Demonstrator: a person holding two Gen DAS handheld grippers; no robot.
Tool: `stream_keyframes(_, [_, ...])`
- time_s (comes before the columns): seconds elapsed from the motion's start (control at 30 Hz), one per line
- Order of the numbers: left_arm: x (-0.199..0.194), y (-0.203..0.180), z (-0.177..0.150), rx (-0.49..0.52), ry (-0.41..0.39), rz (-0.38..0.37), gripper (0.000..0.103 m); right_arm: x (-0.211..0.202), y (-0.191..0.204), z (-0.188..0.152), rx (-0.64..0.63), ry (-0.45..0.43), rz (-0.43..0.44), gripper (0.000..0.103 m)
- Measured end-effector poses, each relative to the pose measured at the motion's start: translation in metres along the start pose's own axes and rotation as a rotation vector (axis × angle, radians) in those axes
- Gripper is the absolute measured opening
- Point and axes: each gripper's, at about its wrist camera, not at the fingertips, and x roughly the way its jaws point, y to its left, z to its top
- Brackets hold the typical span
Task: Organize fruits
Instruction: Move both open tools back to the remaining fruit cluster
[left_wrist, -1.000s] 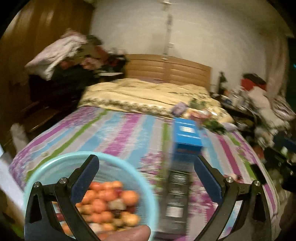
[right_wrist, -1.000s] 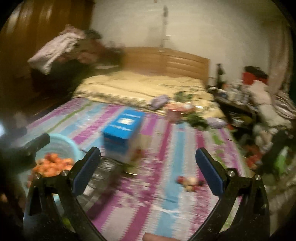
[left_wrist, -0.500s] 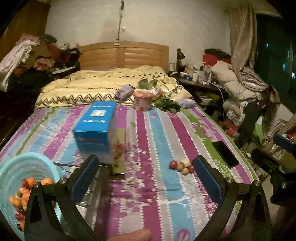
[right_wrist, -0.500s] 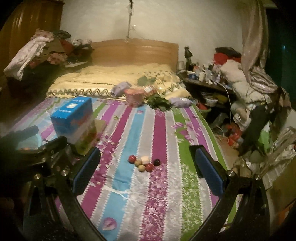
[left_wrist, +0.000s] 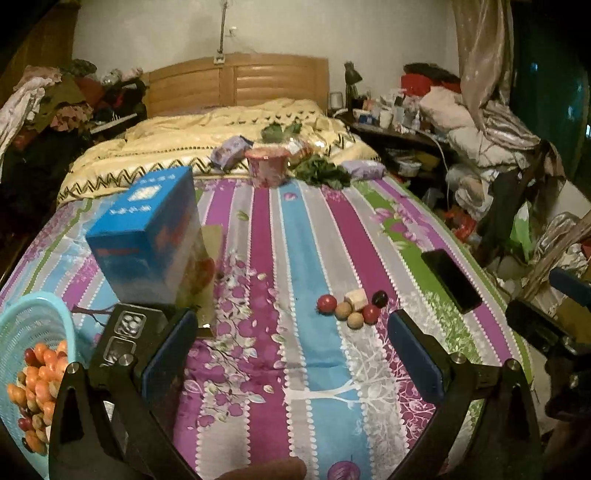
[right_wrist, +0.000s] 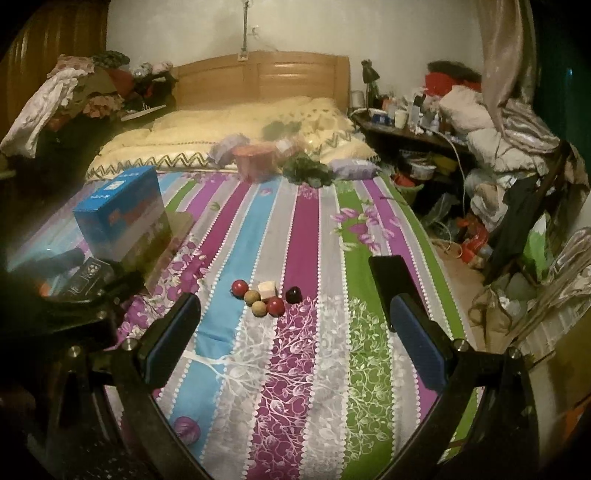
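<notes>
Bed (left_wrist: 295, 236): striped sheet, serves as work surface; quilt and clutter at far end.
Box (left_wrist: 147, 236): blue, upright, left of centre, resting on a dark case; well apart from loose fruit, not in the way.
Basket (left_wrist: 22, 332): pale blue, near left edge, already holding many orange and red fruits; likely the collecting place, set within reach of left gripper.
Phone (left_wrist: 450, 280): dark, flat, right of loose fruit, near bed edge.
Left gripper (left_wrist: 291, 354): jaws spread wide, nothing between them; aimed at sheet, loose fruit ahead and slightly right.
Right gripper (right_wrist: 291, 332): jaws wide apart, empty; loose fruit just beyond and between the tips, lined up for a pick.
Loose fruit (right_wrist: 266, 293): small cluster mid-bed, touching one another — two red, two tan, one dark, plus a pale cube-like piece; identity of the cube unclear.
Step, judged: approach to first pick; cluster not yet moved to basket.
</notes>
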Motion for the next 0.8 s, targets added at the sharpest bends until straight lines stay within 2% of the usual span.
stream_keyframes(0.33, [0.035, -0.007, -0.006, -0.011, 0.070, 0.015, 0.103, 0.021, -0.013, -0.001, 0.009, 0.038, 0.025, 0.103])
stream_keyframes(0.8, [0.064, -0.015, -0.008, -0.003, 0.119, 0.022, 0.103, 0.042, -0.023, -0.002, 0.024, 0.079, 0.045, 0.103])
